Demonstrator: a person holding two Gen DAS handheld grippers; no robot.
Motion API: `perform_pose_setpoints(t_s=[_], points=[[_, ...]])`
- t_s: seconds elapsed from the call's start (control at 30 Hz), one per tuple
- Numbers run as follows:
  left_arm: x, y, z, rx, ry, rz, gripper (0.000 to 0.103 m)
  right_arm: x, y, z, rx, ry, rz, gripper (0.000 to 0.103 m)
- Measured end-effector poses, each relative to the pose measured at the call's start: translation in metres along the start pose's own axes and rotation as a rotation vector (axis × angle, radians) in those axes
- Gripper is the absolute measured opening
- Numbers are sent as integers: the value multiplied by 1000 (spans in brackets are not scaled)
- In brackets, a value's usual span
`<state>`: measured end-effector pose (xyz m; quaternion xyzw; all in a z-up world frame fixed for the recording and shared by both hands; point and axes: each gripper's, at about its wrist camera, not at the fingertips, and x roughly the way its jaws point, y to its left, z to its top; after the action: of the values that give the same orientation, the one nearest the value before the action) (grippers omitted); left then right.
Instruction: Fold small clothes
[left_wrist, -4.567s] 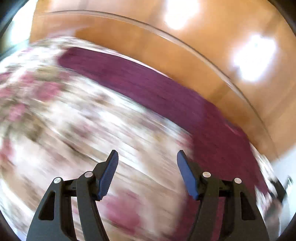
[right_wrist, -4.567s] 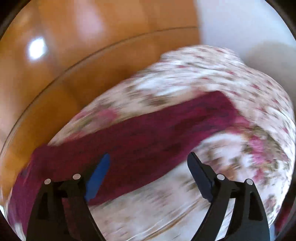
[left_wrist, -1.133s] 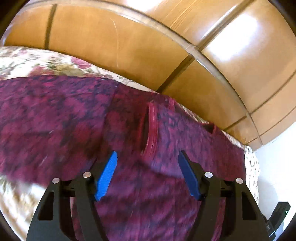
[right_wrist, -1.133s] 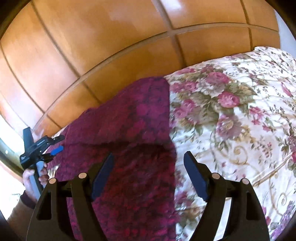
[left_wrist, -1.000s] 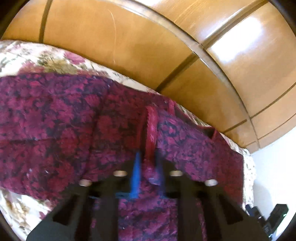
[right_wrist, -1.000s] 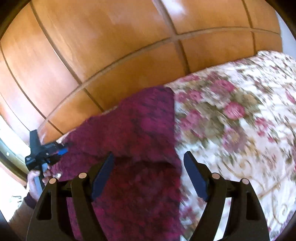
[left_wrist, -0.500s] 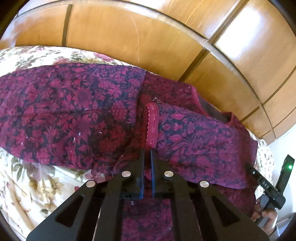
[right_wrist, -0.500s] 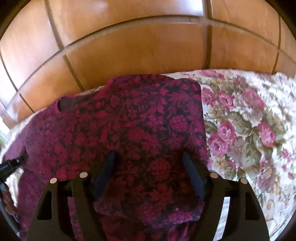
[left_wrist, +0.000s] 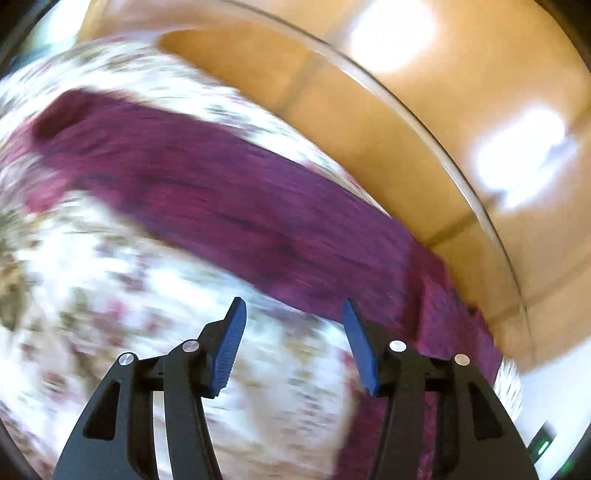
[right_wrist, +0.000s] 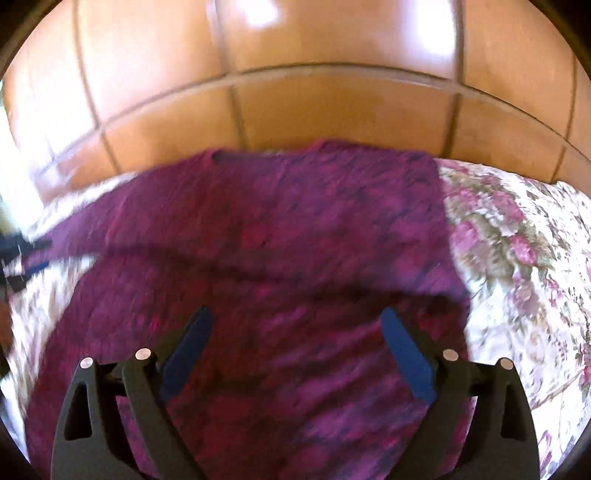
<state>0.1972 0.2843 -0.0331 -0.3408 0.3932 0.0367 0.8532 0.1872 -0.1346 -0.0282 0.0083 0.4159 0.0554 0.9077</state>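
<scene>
We see no containers and no writing we can read; both views are smeared by motion. The dark red patterned garment (right_wrist: 266, 258) lies spread on the bed (right_wrist: 524, 258), whose cover is cream with pink roses and green leaves. Behind the bed runs a glossy panelled wooden wall (right_wrist: 295, 103) with bright window reflections on it.

In the left wrist view the garment (left_wrist: 229, 199) runs as a long band across the cover, up to the wood panelling. The left gripper (left_wrist: 291, 343) has its jaws apart, having just been opening, with nothing between them and only the floral cover below.

The right gripper (right_wrist: 295, 354) hangs over the garment, its jaws wide apart after opening further, gripping no cloth. The garment's right edge is just beside the bare roses.
</scene>
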Motion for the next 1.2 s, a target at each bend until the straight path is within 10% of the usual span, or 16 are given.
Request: perform_pose_setpoints(t_s=[0.47, 0.53, 0.6, 0.87, 1.2], points=[[-33, 166, 77, -472, -148, 43, 53, 19, 15, -21, 11, 36, 6, 96], [-29, 165, 88, -447, -149, 98, 36, 20, 16, -21, 8, 36, 1, 97], [-23, 152, 99, -396, -140, 145, 16, 22, 17, -22, 8, 36, -1, 97], [-51, 26, 92, -24, -221, -29, 10, 25, 20, -23, 15, 35, 6, 98], [15, -181, -62, 528, 37, -239, 14, 20, 9, -22, 44, 23, 39, 98]])
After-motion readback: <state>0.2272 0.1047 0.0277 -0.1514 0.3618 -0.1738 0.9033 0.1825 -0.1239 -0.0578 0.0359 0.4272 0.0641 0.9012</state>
